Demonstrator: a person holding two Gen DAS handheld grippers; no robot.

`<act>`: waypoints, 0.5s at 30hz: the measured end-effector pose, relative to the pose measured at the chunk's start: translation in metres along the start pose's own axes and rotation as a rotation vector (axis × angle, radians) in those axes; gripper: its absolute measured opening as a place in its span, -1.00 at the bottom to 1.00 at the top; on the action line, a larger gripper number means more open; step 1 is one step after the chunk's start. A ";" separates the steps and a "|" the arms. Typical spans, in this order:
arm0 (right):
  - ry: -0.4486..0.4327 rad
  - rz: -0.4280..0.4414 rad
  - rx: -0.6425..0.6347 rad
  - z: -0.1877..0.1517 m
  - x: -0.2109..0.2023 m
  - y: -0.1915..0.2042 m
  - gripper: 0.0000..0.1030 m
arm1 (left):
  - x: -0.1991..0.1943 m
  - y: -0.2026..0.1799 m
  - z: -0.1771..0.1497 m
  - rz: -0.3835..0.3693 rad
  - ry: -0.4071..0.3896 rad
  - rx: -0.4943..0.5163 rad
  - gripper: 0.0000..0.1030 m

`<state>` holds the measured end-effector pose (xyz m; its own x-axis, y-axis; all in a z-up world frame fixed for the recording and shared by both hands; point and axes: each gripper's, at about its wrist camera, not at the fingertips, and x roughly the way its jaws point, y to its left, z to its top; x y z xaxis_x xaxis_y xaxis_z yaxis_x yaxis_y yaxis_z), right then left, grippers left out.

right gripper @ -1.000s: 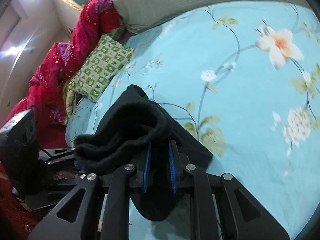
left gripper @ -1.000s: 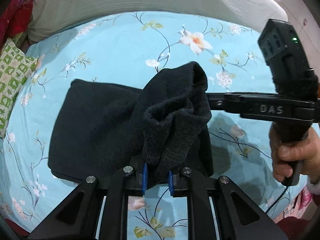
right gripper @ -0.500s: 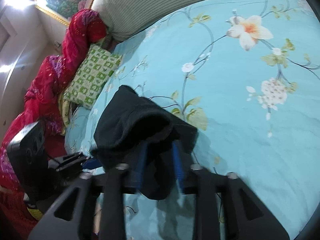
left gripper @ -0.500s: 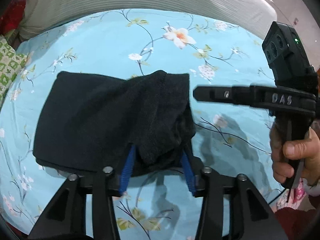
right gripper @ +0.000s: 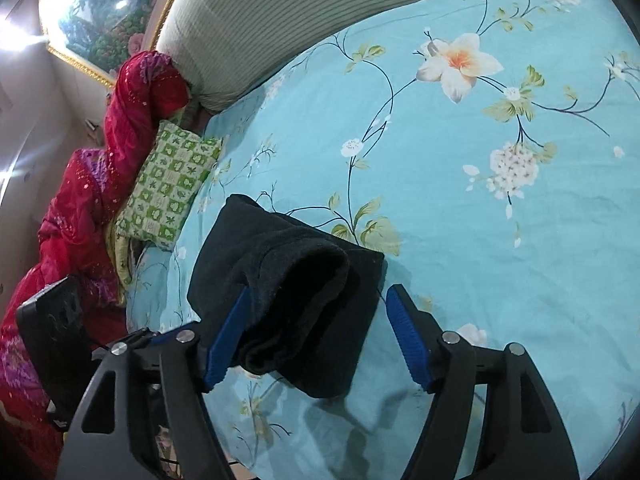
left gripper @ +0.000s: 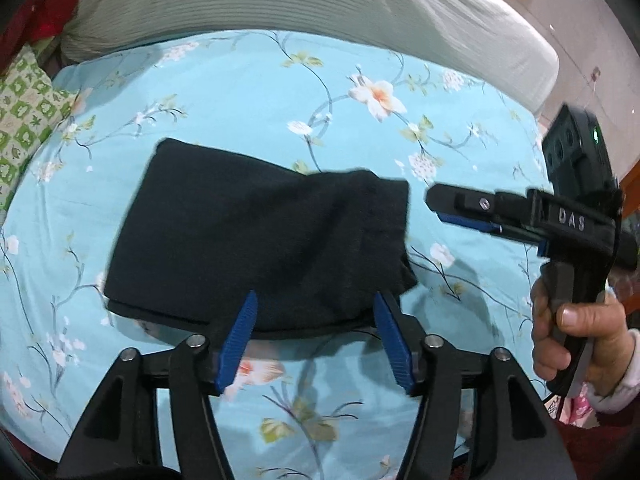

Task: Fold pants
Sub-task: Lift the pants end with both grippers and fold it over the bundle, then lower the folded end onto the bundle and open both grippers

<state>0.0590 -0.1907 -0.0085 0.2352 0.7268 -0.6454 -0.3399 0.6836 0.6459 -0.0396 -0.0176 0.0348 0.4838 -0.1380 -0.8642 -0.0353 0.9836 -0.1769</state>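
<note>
- Lying just ahead of both pairs of fingers, the folded black pants (left gripper: 260,240) rest flat on the blue floral bedsheet (left gripper: 248,88), long axis running crosswise to the left gripper (left gripper: 316,336).
- Left gripper's jaws, just opened, stand apart at the near edge, gripping nothing.
- Right gripper (right gripper: 316,336), also just opened, sits at the bundle's end; one pad perhaps brushes cloth.
- A green pillow (right gripper: 168,188) lies beyond, clear.

Even, fairly bright indoor light falls on the blue floral bedsheet (left gripper: 248,92), and the tools' shadows on it are soft. In the right wrist view, glare blooms off the framed painting (right gripper: 100,12) (top left, washing out the wall beside it). Both fisheye views bend strongly toward dark vignetted corners. The black pants (left gripper: 256,240) show little texture.
</note>
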 end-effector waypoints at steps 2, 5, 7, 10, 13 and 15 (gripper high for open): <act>-0.015 -0.011 0.016 0.000 0.002 0.006 0.50 | -0.003 0.016 0.008 -0.016 0.002 -0.018 0.24; -0.032 -0.026 0.035 0.000 0.006 0.014 0.57 | -0.006 0.039 0.018 -0.031 0.001 -0.041 0.25; -0.034 -0.044 0.033 0.000 0.010 0.021 0.58 | -0.005 0.054 0.026 -0.041 0.007 -0.059 0.26; -0.047 -0.068 0.040 -0.001 0.016 0.031 0.59 | -0.002 0.074 0.036 -0.051 0.018 -0.067 0.27; -0.052 -0.112 0.040 -0.003 0.022 0.038 0.60 | -0.001 0.087 0.041 -0.053 0.025 -0.069 0.29; -0.064 -0.133 0.046 -0.005 0.023 0.041 0.60 | 0.002 0.098 0.046 -0.058 0.032 -0.070 0.30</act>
<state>0.0460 -0.1460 0.0009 0.3332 0.6311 -0.7005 -0.2597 0.7756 0.5753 -0.0020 0.0841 0.0373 0.4586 -0.1997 -0.8659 -0.0691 0.9635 -0.2588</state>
